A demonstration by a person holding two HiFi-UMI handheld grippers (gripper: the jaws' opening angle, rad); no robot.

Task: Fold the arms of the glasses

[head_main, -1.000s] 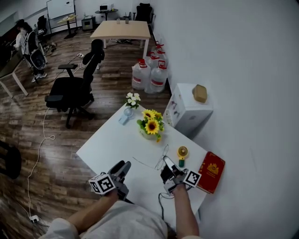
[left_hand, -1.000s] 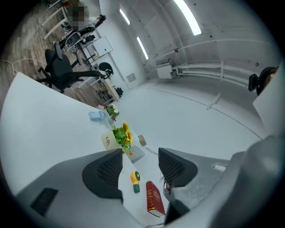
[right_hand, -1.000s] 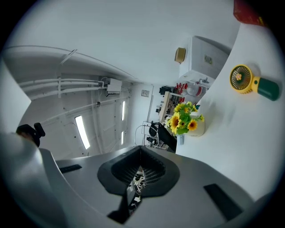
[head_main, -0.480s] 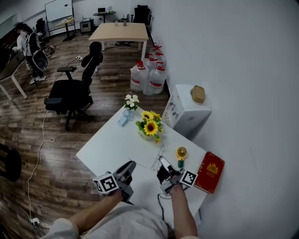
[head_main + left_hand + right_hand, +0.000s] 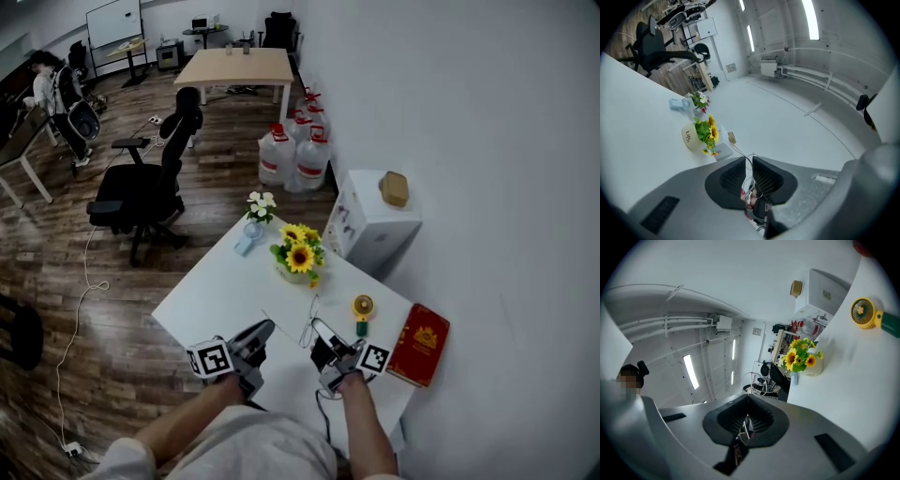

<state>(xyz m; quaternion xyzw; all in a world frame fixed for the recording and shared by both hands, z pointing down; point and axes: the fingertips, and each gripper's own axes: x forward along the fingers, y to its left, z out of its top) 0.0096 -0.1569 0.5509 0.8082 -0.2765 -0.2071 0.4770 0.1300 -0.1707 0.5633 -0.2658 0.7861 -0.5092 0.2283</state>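
Note:
Thin wire-framed glasses [image 5: 312,326] hang just above the white table [image 5: 211,291], with my right gripper [image 5: 322,343] shut on their frame. In the right gripper view, wire [image 5: 746,423] shows pinched between the shut pads. My left gripper [image 5: 266,329] sits close to the left of the glasses. Its jaws have just been closing and now stand at a narrow gap. In the left gripper view, one glasses arm with a tan tip [image 5: 731,137] runs down into that gap [image 5: 749,164], and the pads are not seen pressing on it.
A pot of sunflowers [image 5: 298,258] stands at mid-table beyond the glasses. A small yellow fan [image 5: 363,307] and a red book [image 5: 420,344] lie to the right. White flowers [image 5: 260,202] sit at the far corner. A white cabinet [image 5: 380,220] and an office chair [image 5: 141,183] stand around the table.
My left gripper has moved right and slightly up toward the glasses, and its jaws have narrowed from wide open to a small gap. The right gripper has kept hold of the glasses.

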